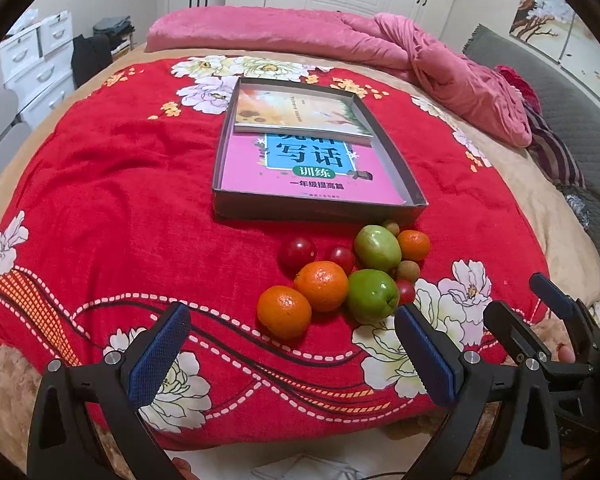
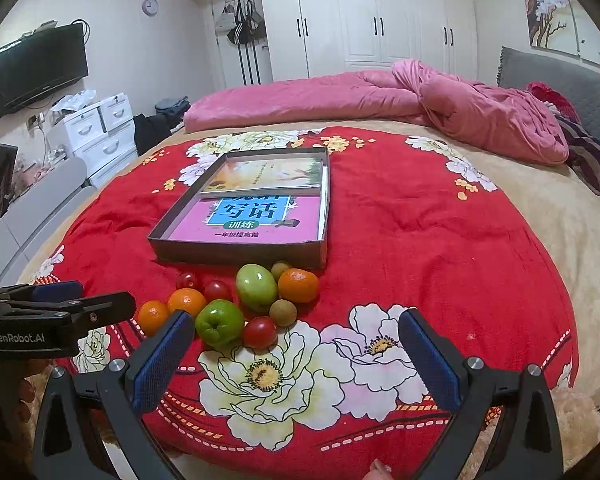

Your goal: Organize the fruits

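Domestic bedroom. Bed with grey padded headboard, red floral blanket and bunched pink quilt; white built-in wardrobe with dark handles along the far wall; bags hanging in an alcove. Wall-mounted television, round wall clock, white drawer units and a floral wall picture complete the furnishing.
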Demonstrator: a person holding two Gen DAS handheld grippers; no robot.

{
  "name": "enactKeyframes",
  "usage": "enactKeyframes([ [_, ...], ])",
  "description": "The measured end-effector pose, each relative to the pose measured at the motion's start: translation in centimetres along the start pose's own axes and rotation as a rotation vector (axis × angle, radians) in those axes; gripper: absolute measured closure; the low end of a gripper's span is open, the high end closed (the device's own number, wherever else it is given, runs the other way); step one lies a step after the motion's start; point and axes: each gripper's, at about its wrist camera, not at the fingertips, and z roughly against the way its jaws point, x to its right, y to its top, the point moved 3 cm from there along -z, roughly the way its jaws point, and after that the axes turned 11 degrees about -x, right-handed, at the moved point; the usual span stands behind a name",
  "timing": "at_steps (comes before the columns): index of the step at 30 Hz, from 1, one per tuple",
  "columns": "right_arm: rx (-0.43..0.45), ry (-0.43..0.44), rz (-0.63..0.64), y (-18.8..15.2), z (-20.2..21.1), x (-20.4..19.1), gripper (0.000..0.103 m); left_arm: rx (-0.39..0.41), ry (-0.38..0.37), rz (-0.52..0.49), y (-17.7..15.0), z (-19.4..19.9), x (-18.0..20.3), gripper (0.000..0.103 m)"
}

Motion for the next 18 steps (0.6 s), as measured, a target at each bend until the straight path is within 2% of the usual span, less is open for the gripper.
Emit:
enactKeyframes([
  [18,-0.013,-0.006,0.002,-0.07,-0.26,-0.15,0.0,-0.005,-0.002,-0.004,-0.03,0.03,0.01,0.002],
])
